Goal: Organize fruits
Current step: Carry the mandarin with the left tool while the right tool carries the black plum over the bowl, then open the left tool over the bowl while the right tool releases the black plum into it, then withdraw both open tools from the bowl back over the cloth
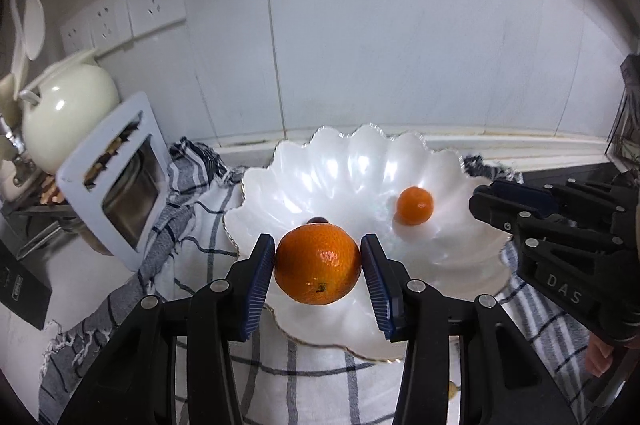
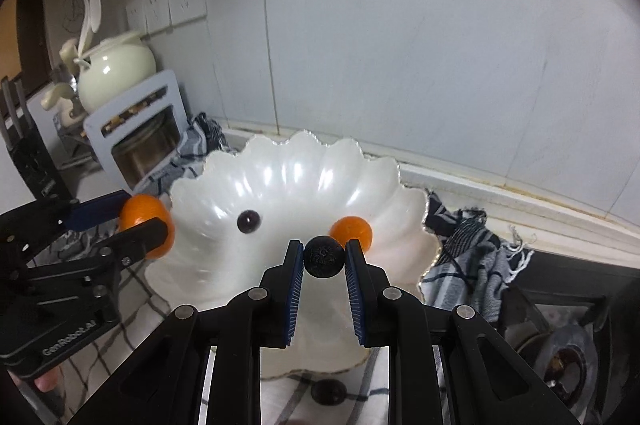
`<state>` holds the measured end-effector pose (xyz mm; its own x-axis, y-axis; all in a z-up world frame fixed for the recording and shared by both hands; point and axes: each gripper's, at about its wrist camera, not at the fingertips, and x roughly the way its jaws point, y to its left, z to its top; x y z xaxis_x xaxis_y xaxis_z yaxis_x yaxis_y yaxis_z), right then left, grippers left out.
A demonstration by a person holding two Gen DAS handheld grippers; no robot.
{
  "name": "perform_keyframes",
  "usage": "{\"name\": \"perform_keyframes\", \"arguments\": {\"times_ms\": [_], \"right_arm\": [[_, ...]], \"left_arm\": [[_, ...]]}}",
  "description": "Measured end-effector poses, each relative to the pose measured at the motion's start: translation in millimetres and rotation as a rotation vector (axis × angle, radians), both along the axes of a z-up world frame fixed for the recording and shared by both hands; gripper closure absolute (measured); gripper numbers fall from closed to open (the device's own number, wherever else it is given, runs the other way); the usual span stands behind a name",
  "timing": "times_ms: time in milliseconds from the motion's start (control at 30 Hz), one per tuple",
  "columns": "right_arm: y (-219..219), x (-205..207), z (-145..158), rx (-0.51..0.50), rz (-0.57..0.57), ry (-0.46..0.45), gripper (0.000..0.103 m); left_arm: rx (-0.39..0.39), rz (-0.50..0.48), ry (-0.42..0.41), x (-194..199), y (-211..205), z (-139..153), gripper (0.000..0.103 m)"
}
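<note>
Glossy orange (image 1: 317,264) clamped in left gripper (image 1: 318,267) at bowl (image 1: 360,161) rim; dark wrinkled fruit (image 2: 323,256) pinched in right gripper (image 2: 323,257) above bowl.

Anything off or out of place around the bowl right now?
One stray: a dark round fruit lies on the checked cloth just outside the white bowl's near rim, partly hidden behind the right gripper. Nothing looks spilled or damaged.

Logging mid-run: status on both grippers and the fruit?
Left gripper shut on large orange; right gripper shut on dark round fruit. Small orange and dark berry in white scalloped bowl. Nothing blocking.
</note>
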<state>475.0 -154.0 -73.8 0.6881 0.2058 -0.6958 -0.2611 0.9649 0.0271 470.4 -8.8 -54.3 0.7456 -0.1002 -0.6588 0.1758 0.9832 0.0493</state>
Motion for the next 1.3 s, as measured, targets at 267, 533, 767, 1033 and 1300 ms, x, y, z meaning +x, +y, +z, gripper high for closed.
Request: {"name": "perform_keyframes", "arguments": {"times_ms": [267,533,767,1033,1300], "right_arm": [[3.8,28.2,-22.7,-0.033,0.011,0.079,0.08],[3.8,50.4,-42.9,-0.035,0.021,0.176,0.08],[2.2,60.0,-59.2,-0.013,0.026,0.242,0.08],[-3.9,49.4,-51.0,-0.024,-0.007,0.211,0.06],[-9.3,18.1,-22.9,-0.021,-0.006,0.129,0.06]], "left_arm": [[0.008,-0.011,0.095,31.5,-4.1,-27.3,0.059],[0.008,-0.013,0.17,51.9,-7.0,-46.2,0.063],[0.043,-0.012,0.136,55.6,-10.6,-36.2,0.063],[0.057,0.001,0.122,45.0,-8.9,-30.3,0.051],[0.033,0.019,0.076,16.3,-3.4,-9.8,0.043]]}}
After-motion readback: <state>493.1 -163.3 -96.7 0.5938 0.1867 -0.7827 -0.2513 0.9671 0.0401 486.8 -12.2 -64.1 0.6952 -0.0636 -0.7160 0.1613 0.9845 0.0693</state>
